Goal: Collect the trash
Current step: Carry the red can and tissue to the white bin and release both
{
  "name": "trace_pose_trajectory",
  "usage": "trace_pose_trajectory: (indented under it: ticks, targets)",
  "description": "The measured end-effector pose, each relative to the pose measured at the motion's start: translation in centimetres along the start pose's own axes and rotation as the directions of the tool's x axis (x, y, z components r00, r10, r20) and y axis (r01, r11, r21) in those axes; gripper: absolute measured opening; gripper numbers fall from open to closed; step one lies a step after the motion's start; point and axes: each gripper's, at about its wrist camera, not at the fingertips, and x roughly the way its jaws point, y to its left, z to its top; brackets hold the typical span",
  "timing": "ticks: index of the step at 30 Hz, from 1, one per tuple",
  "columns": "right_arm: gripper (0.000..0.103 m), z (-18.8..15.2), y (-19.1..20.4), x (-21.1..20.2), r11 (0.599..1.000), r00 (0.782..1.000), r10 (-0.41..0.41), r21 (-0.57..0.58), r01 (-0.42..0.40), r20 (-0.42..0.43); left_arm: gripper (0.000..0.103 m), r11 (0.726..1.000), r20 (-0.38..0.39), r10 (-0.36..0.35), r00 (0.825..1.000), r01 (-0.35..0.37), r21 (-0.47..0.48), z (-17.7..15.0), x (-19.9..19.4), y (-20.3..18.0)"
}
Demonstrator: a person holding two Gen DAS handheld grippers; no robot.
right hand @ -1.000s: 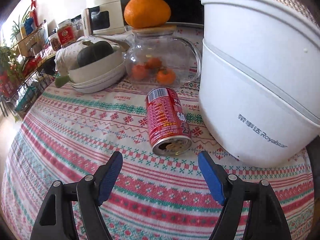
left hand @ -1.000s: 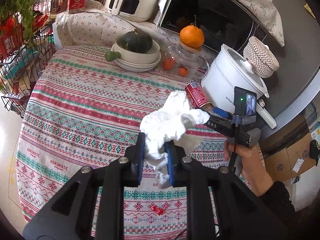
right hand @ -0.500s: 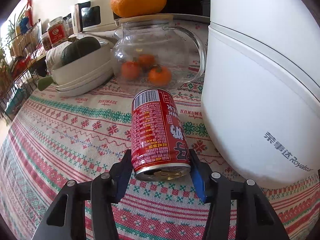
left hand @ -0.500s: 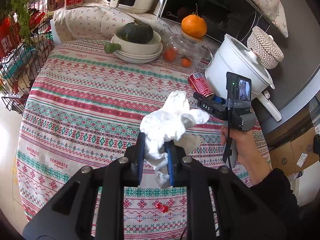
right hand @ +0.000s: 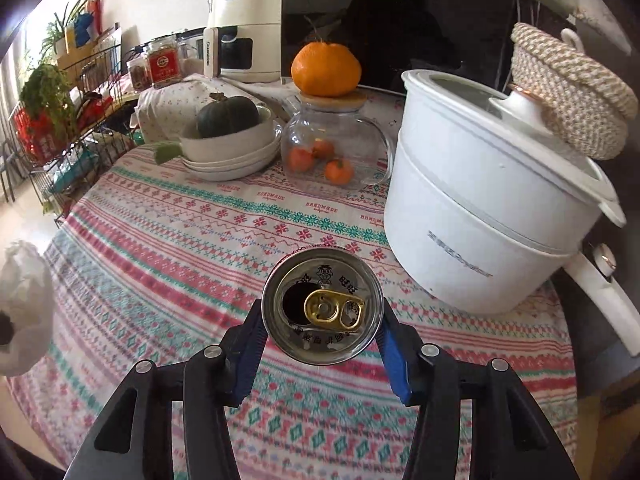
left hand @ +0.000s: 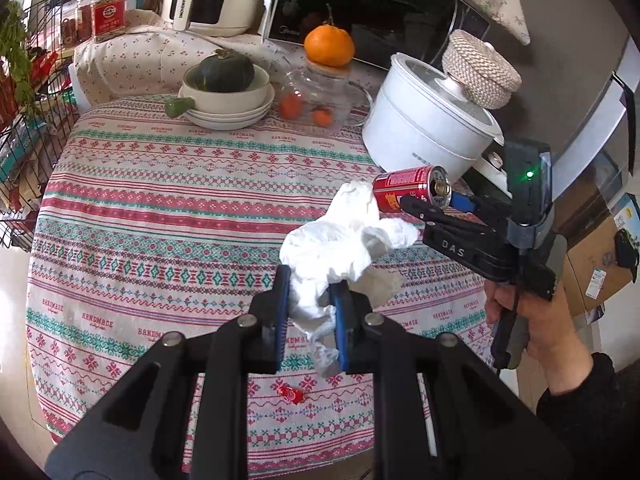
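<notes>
My left gripper [left hand: 309, 312] is shut on a crumpled white tissue [left hand: 340, 248], held above the patterned tablecloth [left hand: 160, 216]. My right gripper [right hand: 320, 344] is shut on a red drink can [right hand: 322, 306], lifted off the cloth with its opened top facing the camera. In the left wrist view the can [left hand: 412, 192] hangs in the air beside the white pot, gripped by the right gripper [left hand: 430, 204], which a hand holds. The tissue [right hand: 24, 308] shows at the left edge of the right wrist view. A small red wrapper [left hand: 291, 393] lies on the cloth near the front edge.
A white electric pot [right hand: 480, 216] with a woven cover stands at the right. Behind are a glass teapot [right hand: 332, 152] with small oranges, an orange on its lid, stacked bowls [right hand: 228, 152] holding a dark squash, a microwave and a wire rack [left hand: 24, 120] at left.
The right gripper closed on the can lying by the pot and lifted it off the cloth, tipping its top toward the camera. The left gripper shifted a little, still holding the tissue.
</notes>
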Motion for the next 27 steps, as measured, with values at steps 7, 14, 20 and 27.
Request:
trace_pose_trajectory:
  ticks: [7, 14, 20, 27]
  targets:
    - [0.053, -4.2, -1.1, -9.6, 0.999, 0.999, -0.036, 0.036, 0.036, -0.007, 0.021, 0.993, 0.026, -0.054, 0.998, 0.051, 0.106, -1.8, -2.2, -4.0]
    - [0.053, -9.8, -3.9, -18.1, 0.986, 0.995, -0.089, 0.138, 0.093, -0.037, 0.021, 0.966, -0.014, -0.112, 0.994, 0.112, 0.231, -4.6, -2.4, -8.6]
    - [0.053, -16.1, -7.0, -21.6, 0.959, 0.986, -0.139, 0.238, 0.156, -0.089, 0.021, 0.93, -0.106, -0.171, 0.979, 0.196, 0.311, -8.0, -1.5, -12.8]
    - [0.053, -23.1, -10.8, -22.2, 0.918, 0.971, -0.135, 0.343, 0.198, -0.199, 0.021, 0.859, -0.244, -0.197, 0.949, 0.287, 0.425, -13.0, 1.2, -18.9]
